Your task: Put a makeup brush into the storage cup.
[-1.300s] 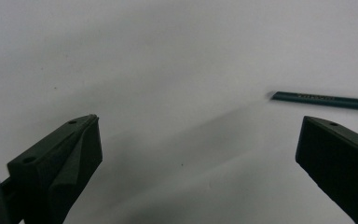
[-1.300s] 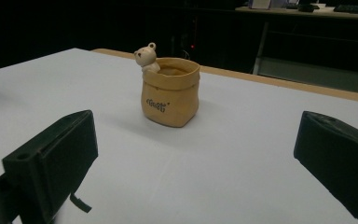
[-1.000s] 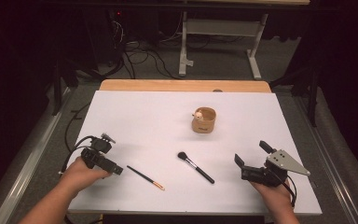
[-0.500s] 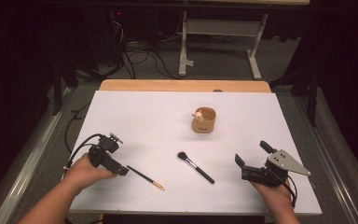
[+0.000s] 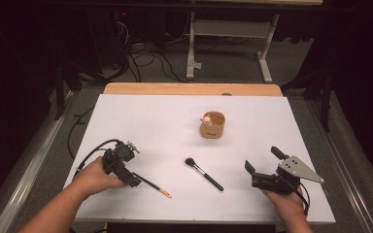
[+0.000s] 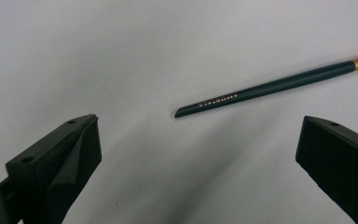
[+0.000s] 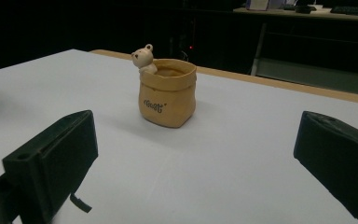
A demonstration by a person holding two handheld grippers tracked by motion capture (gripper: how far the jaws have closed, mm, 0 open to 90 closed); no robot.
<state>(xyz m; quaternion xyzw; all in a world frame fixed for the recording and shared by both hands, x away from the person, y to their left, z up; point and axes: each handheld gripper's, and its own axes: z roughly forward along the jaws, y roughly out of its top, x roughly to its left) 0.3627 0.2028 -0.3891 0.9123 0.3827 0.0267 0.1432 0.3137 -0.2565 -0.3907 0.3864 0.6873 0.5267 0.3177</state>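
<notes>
A thin dark teal brush (image 5: 151,185) with a gold band lies on the white table (image 5: 150,121) at the front left. Its dark end (image 6: 223,100) lies between and just beyond my left gripper's open jaws. My left gripper (image 5: 132,178) is tilted down over that end and touches nothing. A black-handled makeup brush (image 5: 204,174) lies at the front centre. Farther back stands a tan pouch-shaped pot (image 5: 212,125) with a small bear figure on its rim. My right gripper (image 5: 263,161) rests open at the front right and faces the pot (image 7: 168,93), well short of it.
A wooden strip (image 5: 189,89) runs along the table's far edge. Beyond it are a floor with cables and a desk frame (image 5: 228,43). Cables trail from both grippers.
My left gripper has moved to the right and tipped down, so its jaws now flank the thin brush's dark end. The right gripper and the other things have stayed still.
</notes>
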